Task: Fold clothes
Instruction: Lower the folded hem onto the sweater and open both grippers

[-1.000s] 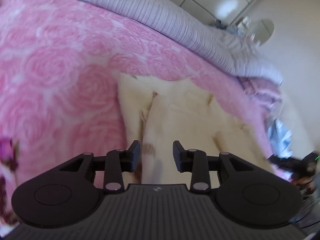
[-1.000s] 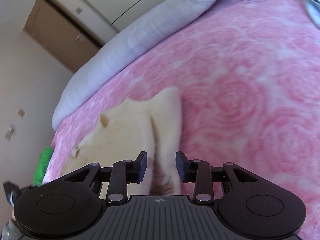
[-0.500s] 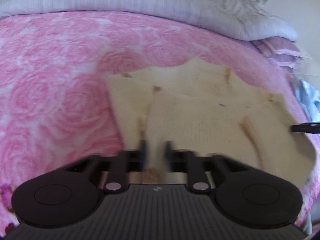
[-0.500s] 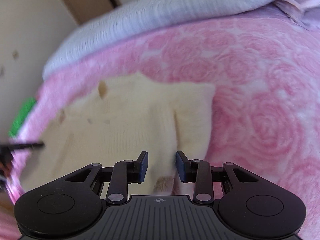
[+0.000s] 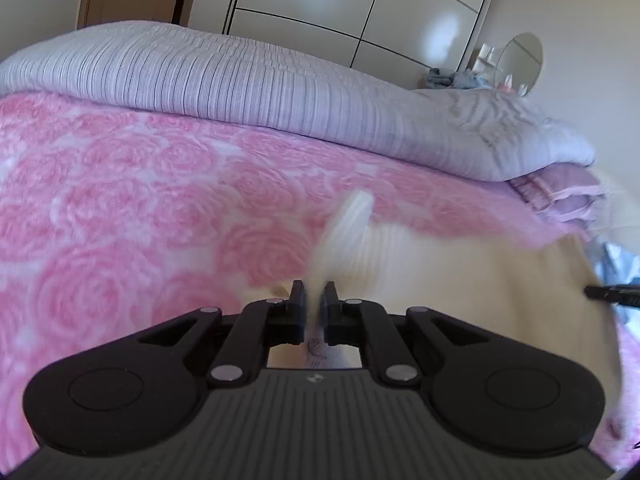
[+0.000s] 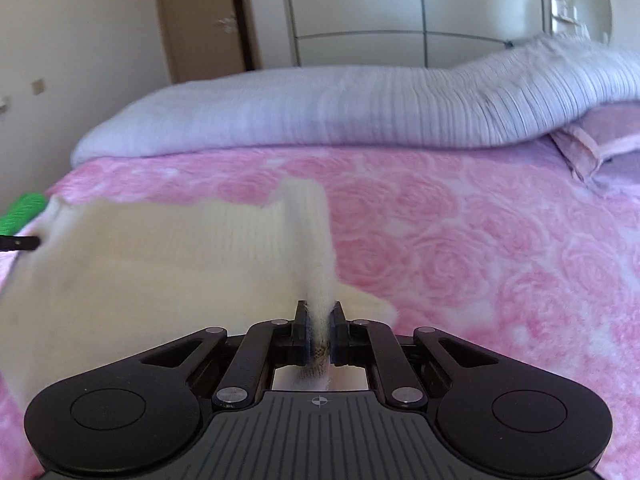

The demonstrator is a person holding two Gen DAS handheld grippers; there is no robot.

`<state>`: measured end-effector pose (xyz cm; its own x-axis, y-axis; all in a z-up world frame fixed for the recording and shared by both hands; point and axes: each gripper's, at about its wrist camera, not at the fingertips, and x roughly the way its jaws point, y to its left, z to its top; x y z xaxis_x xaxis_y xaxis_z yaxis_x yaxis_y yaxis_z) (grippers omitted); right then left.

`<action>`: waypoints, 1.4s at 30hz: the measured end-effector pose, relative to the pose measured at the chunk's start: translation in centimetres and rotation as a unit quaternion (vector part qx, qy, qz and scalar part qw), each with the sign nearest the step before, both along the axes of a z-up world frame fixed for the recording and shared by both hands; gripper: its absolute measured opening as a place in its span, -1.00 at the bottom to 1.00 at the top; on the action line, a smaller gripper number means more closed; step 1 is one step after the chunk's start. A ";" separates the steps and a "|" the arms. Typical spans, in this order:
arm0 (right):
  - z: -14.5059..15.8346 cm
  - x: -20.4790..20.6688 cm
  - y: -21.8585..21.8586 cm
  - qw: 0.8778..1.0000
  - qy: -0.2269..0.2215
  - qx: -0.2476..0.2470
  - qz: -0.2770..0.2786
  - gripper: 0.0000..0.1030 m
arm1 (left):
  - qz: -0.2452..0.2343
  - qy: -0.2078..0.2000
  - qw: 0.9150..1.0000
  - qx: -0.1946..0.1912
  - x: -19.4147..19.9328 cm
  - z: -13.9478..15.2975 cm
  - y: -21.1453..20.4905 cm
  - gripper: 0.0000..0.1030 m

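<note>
cream knit sweater (image 6: 160, 264) lies on the bed, over the pink rose-patterned blanket (image 6: 460, 248), toward the bed's near edge. in the right wrist view the right claw (image 6: 319, 320) is pinched tight on a fold of the knit, a ridge of it rising straight up from between the two fingers; the rest of the garment spreads off to the left, blurred. at the left border of that view the dark tip of the other tool touches the sweater's far side, with something bright green (image 6: 22, 210) just beyond it at the bed's left edge.

in the left wrist view the left claw (image 5: 313, 300) is closed to a narrow slit on the sweater (image 5: 460, 280), a pale strip of fabric standing up between its fingers. the cloth runs off to the right toward the bed's right edge.

a lilac ribbed duvet (image 5: 260, 88) is heaped along the far edge of the bed. no containers show in either view. white wardrobe doors (image 5: 340, 8) stand behind.
</note>
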<state>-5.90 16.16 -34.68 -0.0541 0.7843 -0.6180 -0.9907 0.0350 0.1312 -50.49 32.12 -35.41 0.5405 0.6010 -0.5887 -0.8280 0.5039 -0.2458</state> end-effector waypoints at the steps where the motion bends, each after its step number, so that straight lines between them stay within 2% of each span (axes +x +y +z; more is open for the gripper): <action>1: -0.2 0.2 0.6 1.000 -0.003 0.003 0.000 -0.87 | 0.000 0.006 1.000 0.003 0.4 -0.2 0.7 -0.88; 5: -0.3 0.7 2.9 1.000 -0.017 0.011 0.001 -0.87 | 0.001 0.009 1.000 0.019 1.3 -0.6 2.9 -0.88; 7: -0.2 1.0 4.0 1.000 -0.022 0.011 -0.002 -0.87 | 0.002 0.003 1.000 0.013 1.6 -1.0 4.0 -0.88; 11: -2.8 1.6 6.1 0.999 -0.019 -0.031 -0.021 -0.87 | 0.001 0.038 0.999 -0.022 3.5 -4.1 5.7 -0.87; 14: -5.5 1.4 7.1 0.996 -0.029 -0.073 -0.036 -0.83 | 0.010 0.070 0.997 -0.034 4.1 -6.1 6.1 -0.77; 16: -5.9 1.4 7.0 0.995 -0.030 -0.079 -0.048 -0.62 | 0.020 0.070 0.997 -0.032 3.6 -5.9 5.8 -0.63; 17: -5.5 1.4 6.5 0.995 -0.028 -0.075 -0.053 -0.54 | 0.029 0.068 0.997 -0.030 2.9 -5.3 5.4 -0.49; 19: -4.5 1.7 5.2 0.996 -0.021 -0.066 -0.063 -0.23 | 0.049 0.064 0.996 -0.026 1.6 -4.1 4.5 -0.48; 21: -3.1 2.0 3.3 0.995 -0.010 -0.056 -0.081 -0.06 | 0.060 0.053 0.996 -0.037 -0.3 -2.8 3.2 -0.44; 23: -2.0 2.4 0.2 0.994 0.026 -0.041 -0.098 -0.01 | 0.065 0.022 0.996 -0.063 -2.6 -1.8 1.2 -0.39; 25: -1.4 2.6 -3.4 0.990 0.081 -0.032 -0.110 0.03 | 0.077 -0.019 0.992 -0.095 -5.1 -1.6 -1.5 -0.30; 28: -1.8 2.3 -8.2 0.981 0.144 -0.038 -0.123 0.04 | 0.093 -0.077 0.982 -0.143 -7.6 -2.3 -5.3 -0.28; 31: -2.8 1.3 -11.3 0.975 0.170 -0.053 -0.135 0.04 | 0.103 -0.117 0.972 -0.177 -9.0 -3.1 -8.4 -0.28; 34: -3.2 0.6 -12.7 0.969 0.197 -0.049 -0.141 0.04 | 0.098 -0.124 0.972 -0.176 -8.3 -3.4 -9.5 -0.27; 38: -3.2 0.2 -12.1 0.967 0.209 -0.046 -0.135 0.02 | 0.090 -0.084 0.979 -0.162 -6.7 -3.8 -9.3 -0.39; 39: -3.3 0.0 -11.7 0.968 0.205 -0.049 -0.133 -0.29 | 0.086 -0.078 0.981 -0.156 -6.5 -3.8 -9.2 -0.65; 40: -3.3 -0.3 -11.6 0.971 0.194 -0.050 -0.132 -0.69 | 0.080 -0.082 0.981 -0.154 -6.4 -3.7 -9.3 -0.90; 42: -3.0 -0.9 -11.5 0.976 0.170 -0.046 -0.127 -0.75 | 0.072 -0.077 0.985 -0.139 -6.4 -3.2 -9.4 -0.91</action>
